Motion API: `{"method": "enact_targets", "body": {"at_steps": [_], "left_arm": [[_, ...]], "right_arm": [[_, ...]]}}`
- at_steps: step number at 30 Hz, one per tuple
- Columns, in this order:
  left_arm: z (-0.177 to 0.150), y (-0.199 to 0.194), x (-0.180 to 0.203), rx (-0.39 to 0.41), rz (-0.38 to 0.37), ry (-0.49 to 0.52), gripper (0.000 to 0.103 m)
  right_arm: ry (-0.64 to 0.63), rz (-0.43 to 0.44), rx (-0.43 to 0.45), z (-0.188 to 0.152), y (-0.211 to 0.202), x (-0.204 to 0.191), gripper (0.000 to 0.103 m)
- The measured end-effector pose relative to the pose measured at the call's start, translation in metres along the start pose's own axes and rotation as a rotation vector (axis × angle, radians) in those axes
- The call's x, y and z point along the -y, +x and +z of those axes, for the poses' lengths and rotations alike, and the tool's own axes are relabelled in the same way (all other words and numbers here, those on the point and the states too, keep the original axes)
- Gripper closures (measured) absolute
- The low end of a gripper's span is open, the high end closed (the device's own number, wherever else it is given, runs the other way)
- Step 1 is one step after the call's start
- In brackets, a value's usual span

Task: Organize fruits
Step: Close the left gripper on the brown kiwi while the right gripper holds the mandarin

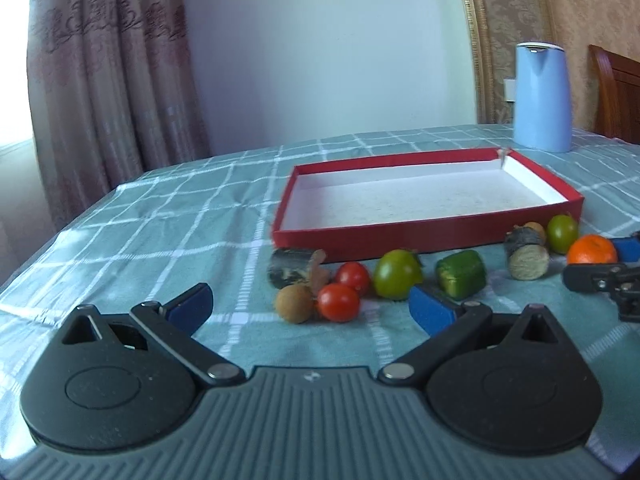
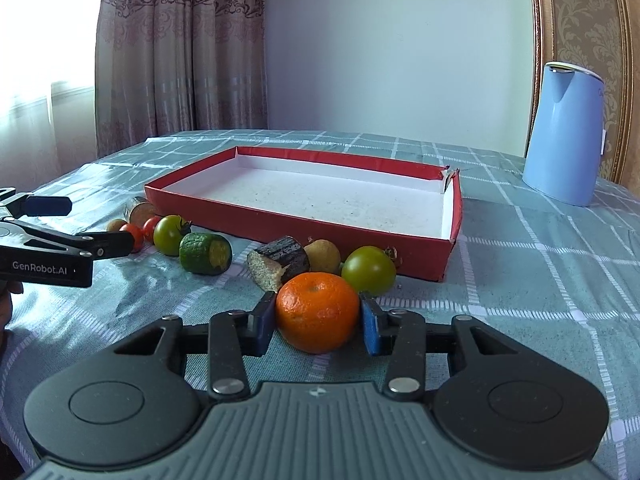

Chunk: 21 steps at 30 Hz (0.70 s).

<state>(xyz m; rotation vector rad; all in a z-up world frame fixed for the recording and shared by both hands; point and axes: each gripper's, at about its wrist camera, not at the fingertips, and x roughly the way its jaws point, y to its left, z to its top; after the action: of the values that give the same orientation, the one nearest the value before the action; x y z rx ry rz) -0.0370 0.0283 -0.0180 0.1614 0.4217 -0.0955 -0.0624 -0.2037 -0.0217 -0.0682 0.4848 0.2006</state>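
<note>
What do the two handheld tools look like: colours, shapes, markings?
Both match: ribbed grey body, two black teardrop housings with round caps, black linkage arms with silver rivets, blue pads. The left tool shows white "GenRobot.AI" lettering in the right wrist view. The right tool shows no cables.

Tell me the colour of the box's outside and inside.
The box is red outside and white inside, with some specks on its floor. It shows best in the right wrist view.

Glossy tomatoes (image 1: 339, 302) — dimpled orange (image 2: 317, 311) — checked cloth (image 2: 520, 264).
</note>
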Motion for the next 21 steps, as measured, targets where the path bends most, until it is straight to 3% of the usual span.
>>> {"method": "enact_targets", "body": {"at_steps": [3, 8, 13, 16, 18, 21], "left_arm": [[0.002, 0.005, -0.008, -0.024, 0.006, -0.006, 0.001], [0.004, 0.015, -0.016, -0.079, -0.027, 0.001, 0.018], [0.001, 0.002, -0.008, -0.005, -0.066, 0.004, 0.02], [0.002, -0.003, 0.002, 0.014, -0.087, 0.035, 0.027], [0.004, 0.001, 0.005, 0.002, -0.072, 0.052, 0.027], [0.006, 0.016, -0.001, -0.056, -0.097, 0.04, 0.037]], "right_arm": [[-0.007, 0.002, -0.001, 0.0, 0.0, -0.001, 0.061], [0.004, 0.011, -0.002, 0.001, 0.0, 0.001, 0.061], [0.004, 0.012, -0.003, 0.0, 0.0, 0.001, 0.061], [0.003, 0.012, -0.003, 0.0, 0.0, 0.001, 0.061], [0.004, 0.012, -0.003, 0.001, 0.0, 0.001, 0.061], [0.006, 0.013, -0.003, 0.001, 0.0, 0.001, 0.061]]}}
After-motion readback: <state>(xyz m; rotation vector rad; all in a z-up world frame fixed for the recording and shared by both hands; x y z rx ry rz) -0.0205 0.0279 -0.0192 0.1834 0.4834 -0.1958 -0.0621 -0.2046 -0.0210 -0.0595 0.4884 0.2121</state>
